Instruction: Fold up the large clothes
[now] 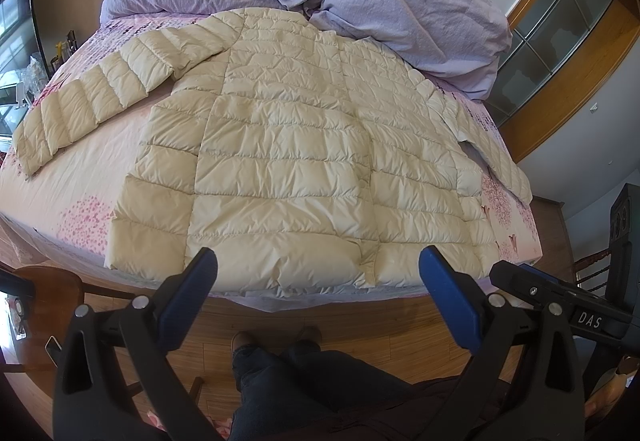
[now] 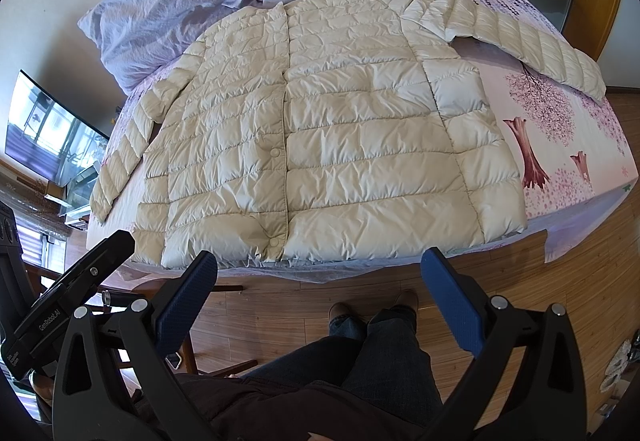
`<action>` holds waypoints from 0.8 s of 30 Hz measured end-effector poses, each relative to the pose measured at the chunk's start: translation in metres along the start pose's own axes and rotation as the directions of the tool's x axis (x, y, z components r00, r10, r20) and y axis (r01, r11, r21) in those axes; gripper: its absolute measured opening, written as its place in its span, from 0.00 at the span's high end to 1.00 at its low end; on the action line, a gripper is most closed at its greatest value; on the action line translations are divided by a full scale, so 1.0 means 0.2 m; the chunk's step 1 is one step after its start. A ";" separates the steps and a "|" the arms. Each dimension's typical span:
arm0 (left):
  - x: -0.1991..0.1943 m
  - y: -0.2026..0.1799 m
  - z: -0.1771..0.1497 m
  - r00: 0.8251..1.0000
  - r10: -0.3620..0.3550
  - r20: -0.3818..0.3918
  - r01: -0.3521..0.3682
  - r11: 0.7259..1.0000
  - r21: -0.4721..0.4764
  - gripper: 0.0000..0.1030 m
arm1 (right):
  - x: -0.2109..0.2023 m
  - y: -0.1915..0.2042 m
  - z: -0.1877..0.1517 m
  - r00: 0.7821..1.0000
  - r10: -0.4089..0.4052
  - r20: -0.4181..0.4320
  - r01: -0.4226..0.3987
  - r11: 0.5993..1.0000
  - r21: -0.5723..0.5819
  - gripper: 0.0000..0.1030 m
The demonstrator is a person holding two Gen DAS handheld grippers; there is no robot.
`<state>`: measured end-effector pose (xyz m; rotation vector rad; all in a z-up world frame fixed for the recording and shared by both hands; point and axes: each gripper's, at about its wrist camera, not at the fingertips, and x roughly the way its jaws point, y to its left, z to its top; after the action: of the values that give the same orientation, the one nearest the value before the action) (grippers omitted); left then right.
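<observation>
Cream quilted nylon, puffy and slippery-looking: that was the down jacket (image 1: 296,145), spread front-up across the foot of the bed (image 1: 80,185), snaps closed, hem lying right along the near edge. One sleeve (image 1: 88,105) angled out toward the bed's left side, the other sleeve (image 2: 528,41) reached out to the right, both flat and unfolded. Nothing was folded yet, by the look of it.

Both tools hung short of the hem, above the floor! The left gripper (image 1: 318,301) had its blue pads spread wide with nothing between them, and the right gripper (image 2: 320,305) was just as wide and just as empty.

My call on doing this well: pinch each sleeve near the cuff, bite through both layers so the slick shell did not slide out, and lay the sleeves across the chest before bringing the hem up. Padding like that would likely trap air, so pressing each fold flat seemed wise.

Beyond the collar sat a rumpled lavender duvet (image 2: 192,9). Writing to read: "DAS" on a small plate (image 1: 590,319) in the left view, "GenRobot.AI" on the black housing (image 2: 54,321) in the right.
</observation>
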<state>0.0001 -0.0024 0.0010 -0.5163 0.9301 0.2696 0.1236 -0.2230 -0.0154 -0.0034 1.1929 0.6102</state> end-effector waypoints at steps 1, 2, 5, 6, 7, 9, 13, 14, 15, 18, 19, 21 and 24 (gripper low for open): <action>0.00 0.01 0.00 1.000 -0.002 -0.002 0.002 1.000 -0.001 0.03 | 0.00 0.00 0.00 1.000 0.000 0.000 0.000 1.000 0.000 0.01; 0.00 0.01 0.00 1.000 -0.002 -0.002 0.002 1.000 -0.001 0.03 | 0.00 0.00 0.00 1.000 0.000 0.000 0.000 1.000 0.001 0.01; 0.00 0.01 0.01 1.000 -0.002 -0.002 0.002 1.000 -0.001 0.03 | 0.00 0.00 0.00 1.000 0.000 0.000 0.000 1.000 0.001 0.01; 0.00 0.01 0.00 1.000 -0.001 -0.002 0.001 1.000 -0.001 0.03 | 0.00 0.00 0.00 1.000 0.000 0.000 0.000 1.000 0.001 0.01; 0.00 0.01 0.00 1.000 -0.002 -0.002 0.002 1.000 -0.001 0.03 | 0.00 0.00 0.00 1.000 0.000 0.000 0.000 1.000 0.001 0.01; 0.00 0.01 0.01 1.000 -0.001 -0.002 0.001 1.000 0.000 0.03 | 0.00 0.00 0.00 1.000 0.000 0.000 0.000 1.000 0.000 0.01; 0.00 0.01 0.01 1.000 -0.001 -0.001 0.001 1.000 -0.001 0.03 | 0.00 0.00 0.00 1.000 0.000 0.000 0.000 1.000 0.002 0.01; 0.00 0.01 0.00 1.000 -0.002 -0.002 0.002 1.000 -0.001 0.03 | 0.00 0.00 0.00 1.000 0.000 0.000 0.000 1.000 0.001 0.01; 0.00 0.01 0.00 1.000 -0.002 -0.002 0.002 1.000 -0.001 0.03 | 0.00 0.00 0.00 1.000 0.000 0.000 0.000 1.000 0.001 0.01; 0.01 0.01 0.01 1.000 -0.001 -0.002 0.001 1.000 0.000 0.03 | 0.00 0.00 0.00 1.000 0.000 0.000 0.000 1.000 0.000 0.01; 0.00 0.01 0.00 1.000 -0.002 -0.002 0.002 1.000 -0.001 0.03 | 0.00 0.00 0.00 1.000 0.000 0.000 0.000 1.000 0.000 0.01; 0.00 0.01 0.01 1.000 -0.001 -0.003 0.001 1.000 -0.001 0.03 | -0.01 0.00 0.00 1.000 0.000 -0.001 0.000 1.000 0.001 0.01; 0.00 0.01 0.00 1.000 -0.001 -0.003 0.001 1.000 -0.001 0.03 | -0.01 0.00 0.00 1.000 0.002 -0.002 -0.002 1.000 0.000 0.01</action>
<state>0.0001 0.0004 0.0000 -0.5180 0.9324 0.2689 0.1225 -0.2233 -0.0140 -0.0029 1.1952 0.6115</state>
